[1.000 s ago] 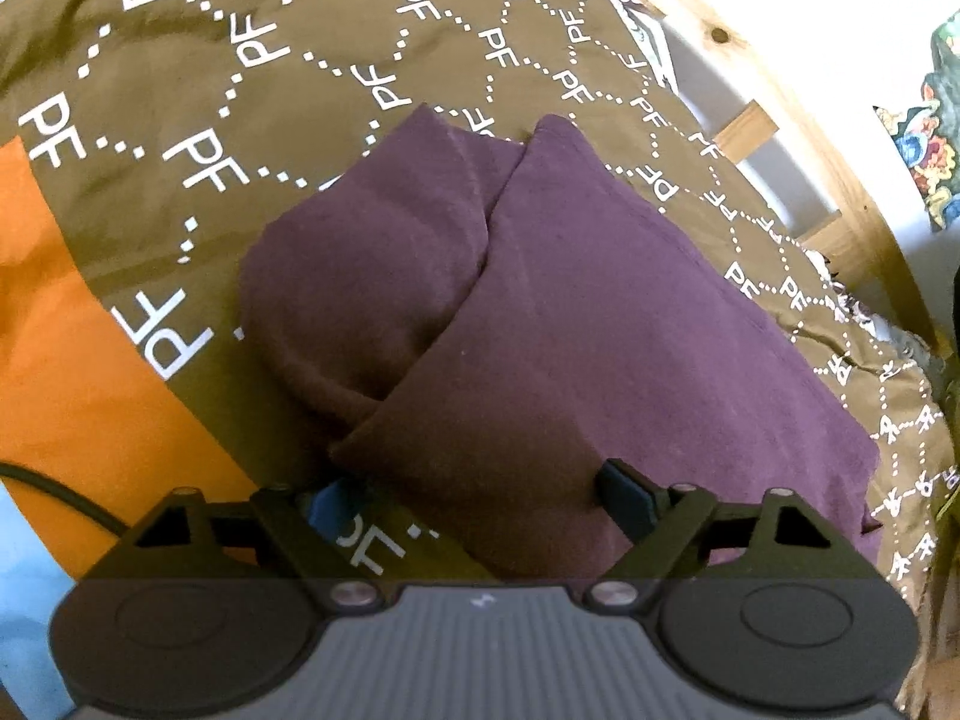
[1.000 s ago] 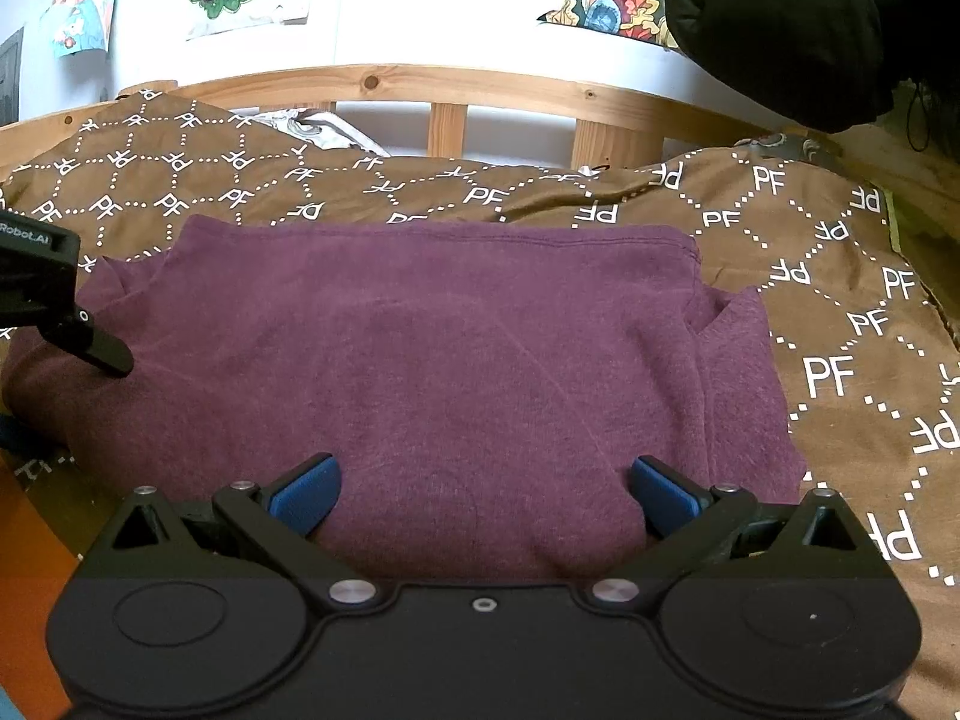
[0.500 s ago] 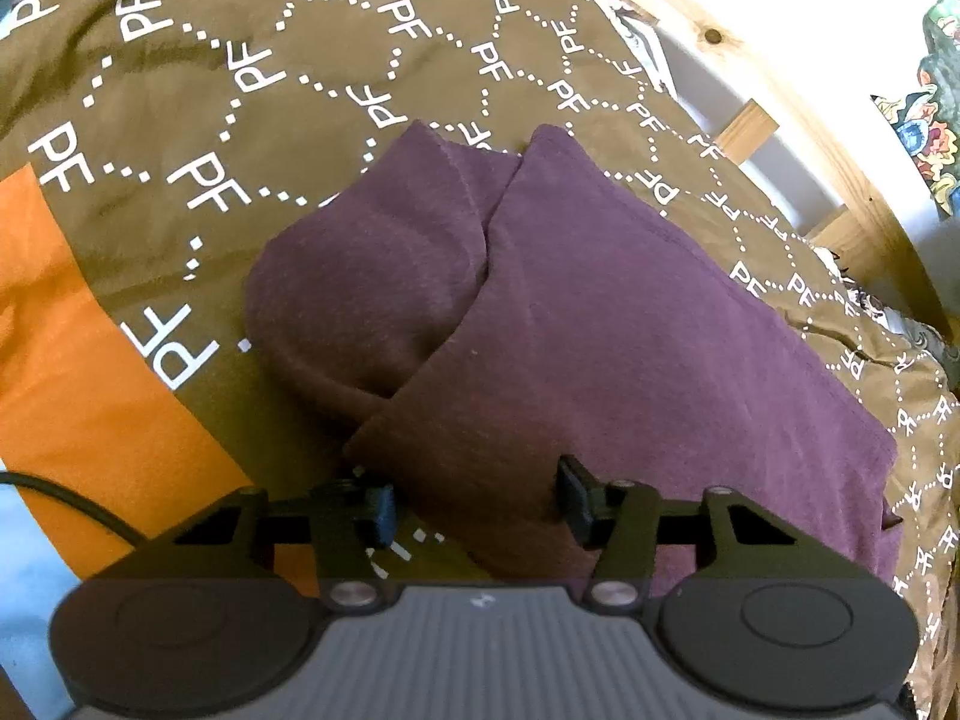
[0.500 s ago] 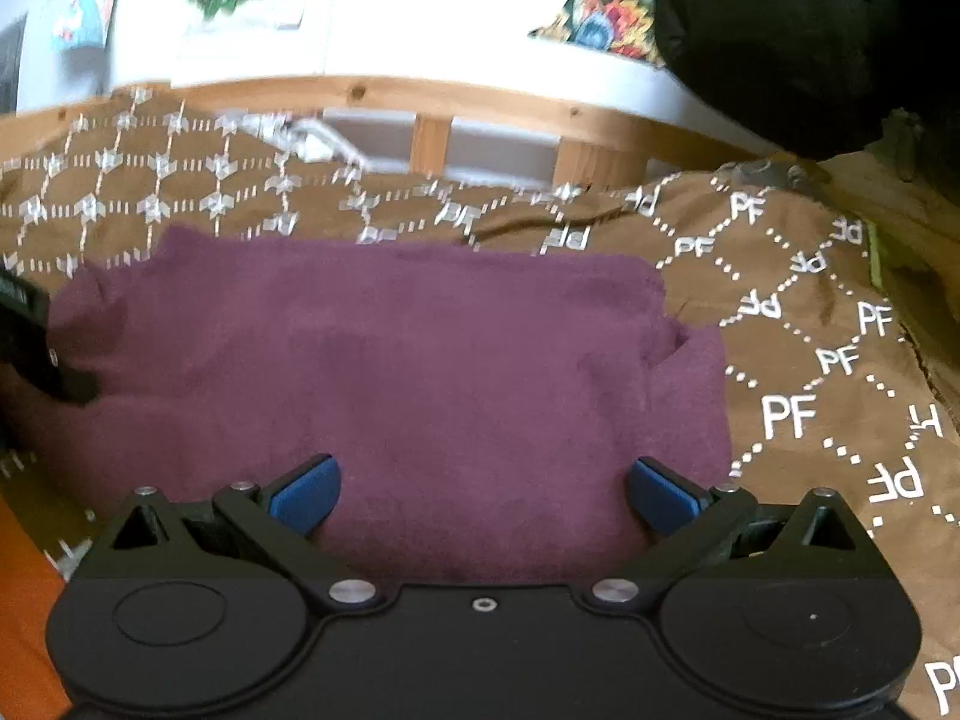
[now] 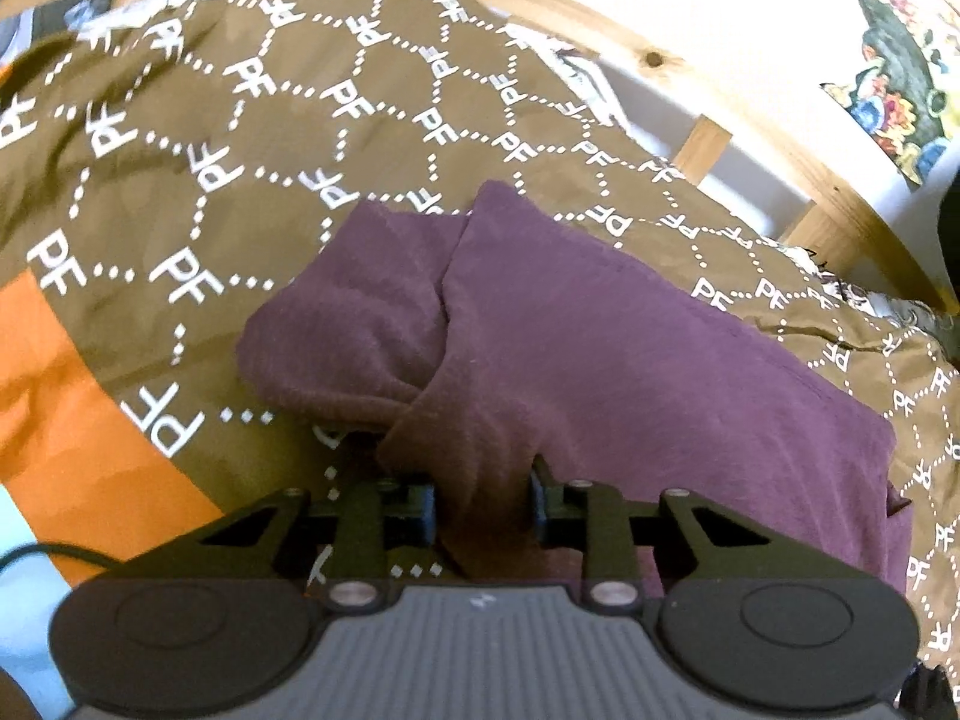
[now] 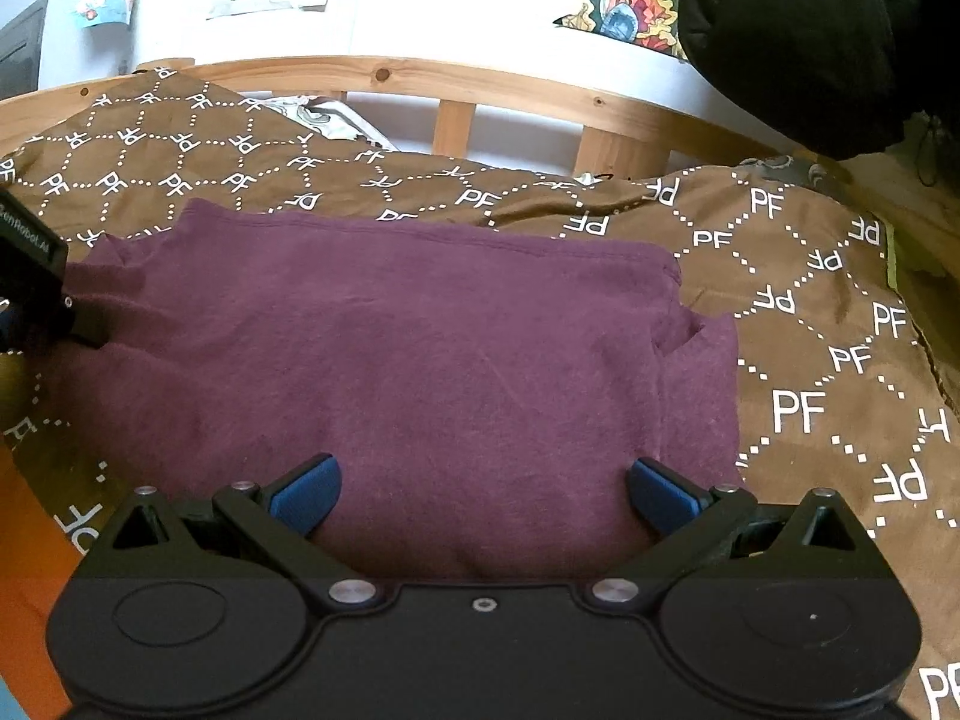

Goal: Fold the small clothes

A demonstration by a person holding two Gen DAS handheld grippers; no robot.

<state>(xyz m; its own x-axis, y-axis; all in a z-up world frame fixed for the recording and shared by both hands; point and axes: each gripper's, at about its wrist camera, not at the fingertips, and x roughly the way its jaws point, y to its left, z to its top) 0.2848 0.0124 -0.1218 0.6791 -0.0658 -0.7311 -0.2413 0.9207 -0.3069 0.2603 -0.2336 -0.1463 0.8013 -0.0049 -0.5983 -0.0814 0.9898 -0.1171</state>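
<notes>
A dark purple garment [image 5: 600, 348] lies partly folded on the brown patterned bedspread [image 5: 240, 138]; it also shows in the right wrist view [image 6: 420, 360]. My left gripper [image 5: 483, 501] is shut on the garment's near left corner, with cloth bunched between the fingers. My right gripper [image 6: 480, 489] is open, its blue pads [image 6: 303, 489] spread over the garment's near edge without gripping it. The left gripper's body [image 6: 30, 276] shows at the left edge of the right wrist view.
A wooden bed rail [image 6: 450, 84] runs along the far side, with a white wall and posters behind. A black garment [image 6: 810, 30] hangs at the upper right. An orange band [image 5: 66, 420] of the bedspread and a black cable [image 5: 60, 555] lie at the near left.
My left gripper closed from wide open onto the garment's near left corner and bunched the cloth. My right gripper stayed open over the near edge.
</notes>
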